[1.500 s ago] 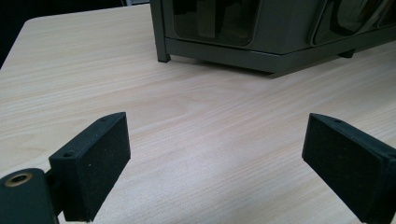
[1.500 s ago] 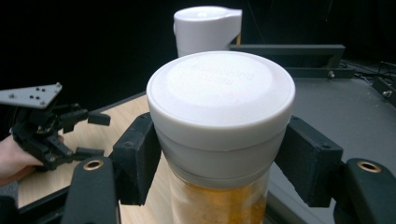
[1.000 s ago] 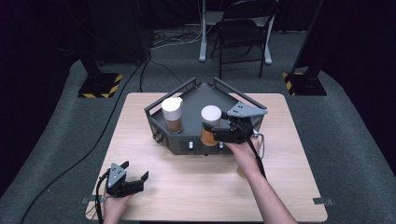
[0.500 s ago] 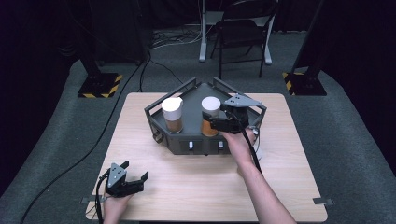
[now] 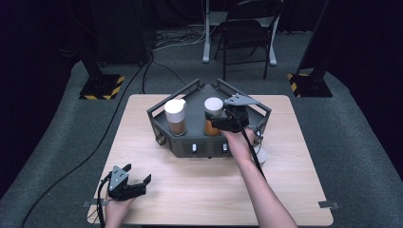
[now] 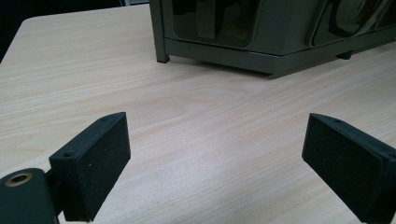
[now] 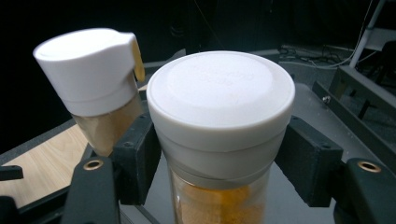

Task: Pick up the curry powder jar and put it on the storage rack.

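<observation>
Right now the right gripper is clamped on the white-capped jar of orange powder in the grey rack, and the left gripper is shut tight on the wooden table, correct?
Not quite: the left gripper stands open, holding nothing, as the left gripper view shows. The right gripper does clamp the white-capped jar of orange powder.

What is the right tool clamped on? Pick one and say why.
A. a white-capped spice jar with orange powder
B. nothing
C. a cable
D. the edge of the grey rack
A: in the right gripper view both pads of the right tool press the sides of the white-capped spice jar of orange powder, over the grey rack.
</observation>
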`<state>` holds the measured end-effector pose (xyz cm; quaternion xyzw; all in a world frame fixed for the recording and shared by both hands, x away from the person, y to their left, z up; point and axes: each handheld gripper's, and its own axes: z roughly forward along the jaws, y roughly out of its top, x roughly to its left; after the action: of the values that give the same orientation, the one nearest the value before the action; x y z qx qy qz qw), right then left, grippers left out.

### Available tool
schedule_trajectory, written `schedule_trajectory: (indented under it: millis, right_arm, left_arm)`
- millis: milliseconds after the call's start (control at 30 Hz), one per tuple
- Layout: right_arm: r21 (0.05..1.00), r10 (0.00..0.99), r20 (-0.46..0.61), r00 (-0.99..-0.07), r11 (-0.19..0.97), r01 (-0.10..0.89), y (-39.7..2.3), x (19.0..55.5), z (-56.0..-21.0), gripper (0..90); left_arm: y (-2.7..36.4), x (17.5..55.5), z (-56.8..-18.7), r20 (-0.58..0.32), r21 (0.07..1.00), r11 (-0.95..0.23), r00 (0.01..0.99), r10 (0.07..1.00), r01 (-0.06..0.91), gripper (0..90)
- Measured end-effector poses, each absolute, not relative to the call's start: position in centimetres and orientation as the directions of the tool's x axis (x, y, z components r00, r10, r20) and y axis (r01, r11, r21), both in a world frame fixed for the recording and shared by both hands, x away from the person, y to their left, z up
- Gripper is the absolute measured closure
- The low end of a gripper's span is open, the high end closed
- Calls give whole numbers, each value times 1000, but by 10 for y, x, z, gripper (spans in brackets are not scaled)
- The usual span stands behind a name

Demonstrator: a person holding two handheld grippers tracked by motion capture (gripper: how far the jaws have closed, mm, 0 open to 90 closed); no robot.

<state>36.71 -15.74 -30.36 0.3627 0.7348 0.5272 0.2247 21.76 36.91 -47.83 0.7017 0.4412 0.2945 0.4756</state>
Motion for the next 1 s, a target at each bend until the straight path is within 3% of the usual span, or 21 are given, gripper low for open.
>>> schedule_trajectory:
  millis: [367, 533, 1000]
  right_arm:
    - [931, 760, 20, -650, 223, 290, -154, 368, -298, 328]
    - [919, 759, 7, -651, 252, 303, -154, 368, -294, 249]
    - [917, 766, 39, -642, 228, 328, -207, 357, -306, 228]
  left_arm:
    - [370, 218, -479, -9, 928, -155, 437, 899, 339, 77]
    - [369, 217, -479, -8, 928, -156, 437, 900, 338, 77]
    - [369, 217, -479, -6, 928, -156, 433, 901, 338, 77]
